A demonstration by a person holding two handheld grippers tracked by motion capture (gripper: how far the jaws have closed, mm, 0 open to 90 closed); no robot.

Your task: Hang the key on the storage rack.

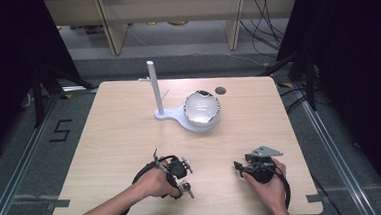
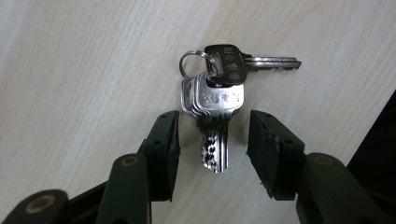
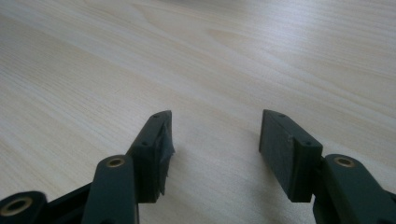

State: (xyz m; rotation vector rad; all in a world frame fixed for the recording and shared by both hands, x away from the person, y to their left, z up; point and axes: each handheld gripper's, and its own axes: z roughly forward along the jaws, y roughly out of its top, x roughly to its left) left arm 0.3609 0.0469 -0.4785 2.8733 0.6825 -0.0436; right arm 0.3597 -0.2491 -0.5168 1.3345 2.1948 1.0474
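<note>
The table (image 1: pixel 120 137) is a pale wood-grain laminate slab with rounded corners. At its far centre stands a white stand (image 1: pixel 156 89): a smooth upright post with short pegs on a flat base, probably for hanging small items. A glossy domed bowl-shaped object (image 1: pixel 202 108) rests on that base.

The right gripper (image 3: pixel 215 140) hovers low over bare table, jaws wide apart and holding nothing, likely in reserve.

The left gripper (image 2: pixel 214 140), near the front edge, is open. Its matte black jaws straddle the blades of the key bunch (image 2: pixel 215 100) without touching, apparently aligned for a pinch. The keys, flat silver metal on a split ring, lie on the table.
</note>
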